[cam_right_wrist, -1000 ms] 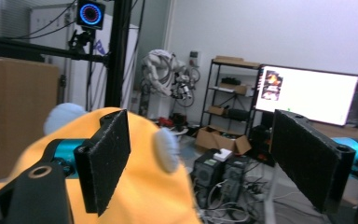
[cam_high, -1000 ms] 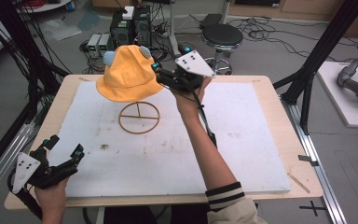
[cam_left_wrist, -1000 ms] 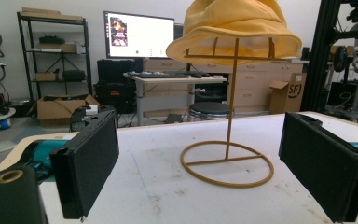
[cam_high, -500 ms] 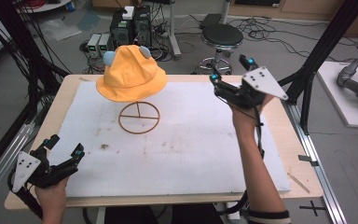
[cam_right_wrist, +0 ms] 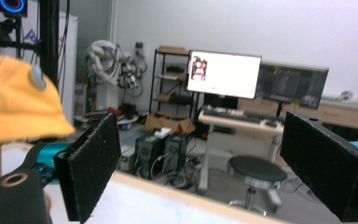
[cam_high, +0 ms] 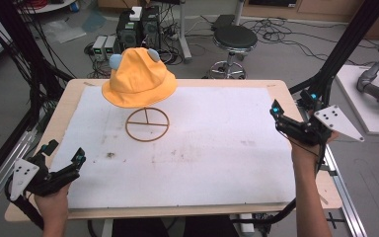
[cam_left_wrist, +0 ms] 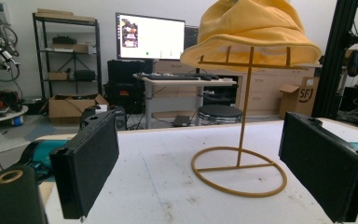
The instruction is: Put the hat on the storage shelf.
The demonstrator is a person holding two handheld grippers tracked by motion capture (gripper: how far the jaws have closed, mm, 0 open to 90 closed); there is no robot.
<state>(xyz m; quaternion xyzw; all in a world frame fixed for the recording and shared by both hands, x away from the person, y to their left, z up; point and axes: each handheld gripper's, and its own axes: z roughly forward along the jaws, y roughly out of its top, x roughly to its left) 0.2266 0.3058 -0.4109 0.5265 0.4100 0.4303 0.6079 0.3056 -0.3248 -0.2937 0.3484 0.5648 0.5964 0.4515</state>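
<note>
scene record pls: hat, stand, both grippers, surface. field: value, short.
hat: yellow bucket hat, on top of the stand, far left part of the table
hat detail: grey-blue round patches near the crown
stand: thin wire stand, upright post on a ring base that rests on the mat
left gripper: near left corner, jaws open, holds nothing
right gripper: at the right edge, jaws open, holds nothing, apart from the hat
surface: white mat on a wooden table, a few dark smudges
</note>
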